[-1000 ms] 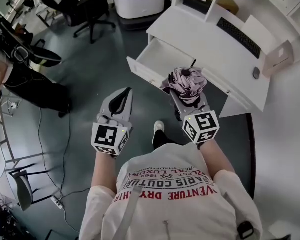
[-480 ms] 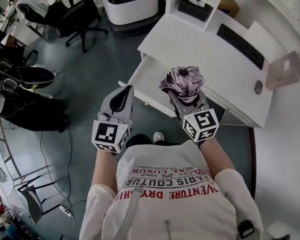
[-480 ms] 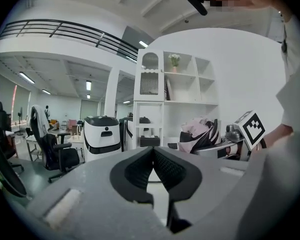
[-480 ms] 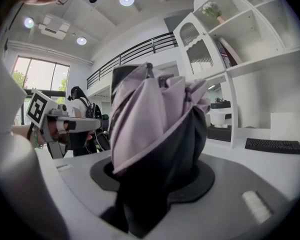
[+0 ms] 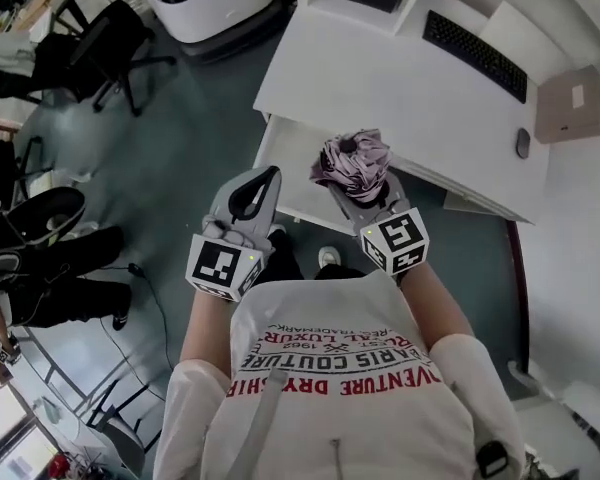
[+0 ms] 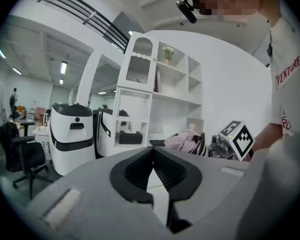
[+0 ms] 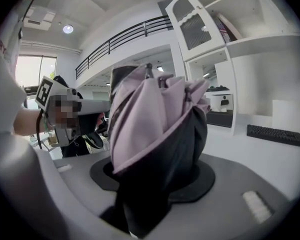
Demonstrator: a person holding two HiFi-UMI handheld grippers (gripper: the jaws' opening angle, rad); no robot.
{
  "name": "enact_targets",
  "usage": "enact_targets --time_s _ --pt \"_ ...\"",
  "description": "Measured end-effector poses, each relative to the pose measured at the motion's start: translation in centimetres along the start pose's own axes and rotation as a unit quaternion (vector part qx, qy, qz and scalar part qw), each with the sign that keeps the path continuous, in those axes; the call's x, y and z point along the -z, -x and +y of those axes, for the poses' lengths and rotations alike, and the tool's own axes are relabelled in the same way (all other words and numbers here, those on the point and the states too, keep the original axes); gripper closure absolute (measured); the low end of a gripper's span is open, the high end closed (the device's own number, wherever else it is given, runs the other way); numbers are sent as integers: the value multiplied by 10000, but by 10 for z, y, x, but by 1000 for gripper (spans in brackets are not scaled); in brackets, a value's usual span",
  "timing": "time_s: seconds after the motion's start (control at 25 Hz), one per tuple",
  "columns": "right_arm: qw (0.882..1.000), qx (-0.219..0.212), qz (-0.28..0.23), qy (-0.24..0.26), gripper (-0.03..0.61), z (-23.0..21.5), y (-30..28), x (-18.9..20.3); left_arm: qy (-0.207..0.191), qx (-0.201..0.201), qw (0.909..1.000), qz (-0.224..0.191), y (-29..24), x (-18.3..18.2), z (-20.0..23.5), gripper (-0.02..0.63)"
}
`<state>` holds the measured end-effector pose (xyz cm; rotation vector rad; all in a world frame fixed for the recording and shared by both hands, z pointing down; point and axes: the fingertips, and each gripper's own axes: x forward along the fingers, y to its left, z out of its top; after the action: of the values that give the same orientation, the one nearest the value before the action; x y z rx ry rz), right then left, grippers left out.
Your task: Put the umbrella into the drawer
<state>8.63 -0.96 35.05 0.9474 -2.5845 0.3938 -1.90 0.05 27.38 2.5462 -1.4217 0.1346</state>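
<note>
Since a second ago the left gripper and the right gripper have closed in on the white wooden desk. The pulled-out white drawer, which lay well ahead of them then, now sits just past and below their tips.

The right gripper has its jaws held partly apart, clamped on the folded mauve-and-black fabric umbrella. The umbrella's bunched canopy sticks out beyond the jaw tips. In the head view the umbrella overlaps the drawer's near edge, gripped in the jaws and not lying in the drawer.

The left gripper is beside it, apart from the umbrella. Its jaw tips are pressed together and there is nothing between them.

Beyond the right gripper, a black flat keyboard, a small dark mouse and a beige cardboard box lie on the desk. Ahead of the left gripper stand a white shelf unit and a white machine with a black band. Farther off to its left is a black office chair on the grey floor.
</note>
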Motion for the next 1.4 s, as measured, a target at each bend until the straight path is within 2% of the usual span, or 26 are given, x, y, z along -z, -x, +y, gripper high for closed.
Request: enact_targets --time_s 0.16,0.28,0.44,0.56,0.76,0.88,1.0,1.24,1.4 --pt "9990 -115 417 57 367 -4 -47 23 24 449 9989 156 -32 22 31 606" --pt "9962 -184 841 150 367 -10 -82 54 142 695 9972 233 -51 41 53 606" --pt "9893 -177 1425 250 367 -4 -87 116 335 874 9950 351 -52 78 45 606" --pt "9813 -343 1877 240 367 -5 -112 160 447 896 9938 492 -62 106 57 606" --pt "9613 -703 2660 142 365 -8 -204 207 574 894 9917 724 -89 140 138 606" --pt "9510 -783 2985 178 364 -6 -202 250 552 801 9932 646 -88 153 126 606" --pt "9414 -651 3300 244 362 -14 -194 282 639 758 9936 541 -88 160 110 606" --pt "9279 -598 3680 -100 360 -17 -231 307 654 828 9921 674 -93 175 141 606" --pt "9101 -832 4059 -54 360 -9 -242 327 625 705 9935 637 -94 176 160 606"
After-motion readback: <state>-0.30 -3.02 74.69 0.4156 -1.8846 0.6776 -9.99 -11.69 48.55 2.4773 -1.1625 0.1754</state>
